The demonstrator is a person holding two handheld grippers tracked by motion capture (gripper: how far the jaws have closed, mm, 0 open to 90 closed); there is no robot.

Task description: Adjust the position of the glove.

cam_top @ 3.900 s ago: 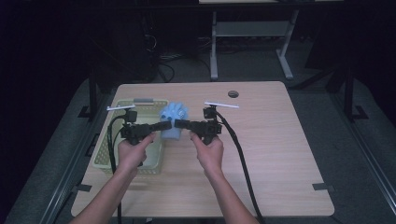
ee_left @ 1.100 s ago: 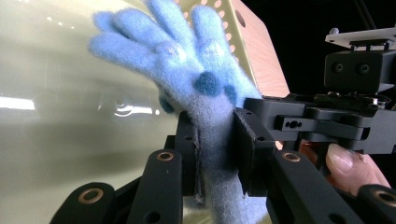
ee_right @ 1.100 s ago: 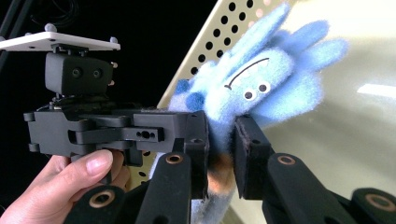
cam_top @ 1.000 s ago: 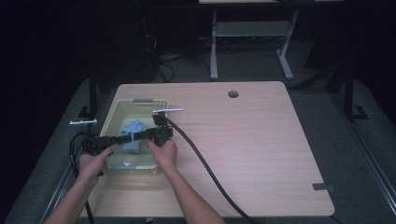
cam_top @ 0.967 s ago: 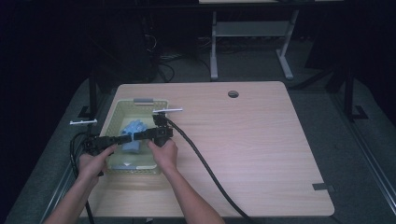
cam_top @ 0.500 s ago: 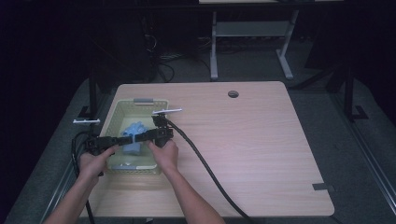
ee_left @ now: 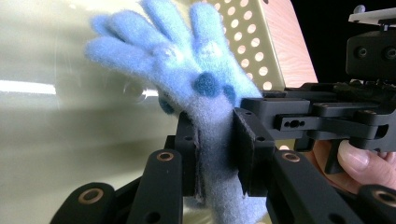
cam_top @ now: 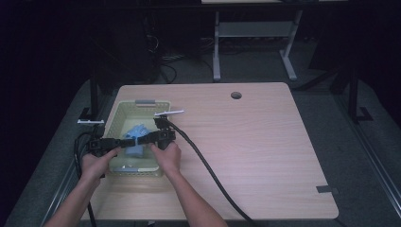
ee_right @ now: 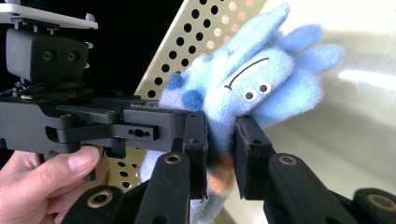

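While I hold over the wooden desk (cam_top: 265,142) in a dark room, left gripper (ee_left: 212,154) and right gripper (ee_right: 219,149) both clamp the blue glove (cam_top: 134,142) inside the yellow basket (cam_top: 118,111).

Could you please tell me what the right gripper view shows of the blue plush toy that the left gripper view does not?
The right gripper view shows the blue plush toy's face: two eyes, a curved mouth, and an orange patch low down. The left gripper view shows its back, with dark blue spots and finger-like tips. Both show a hand-held gripper shut on the toy and the perforated yellow-green basket behind it.
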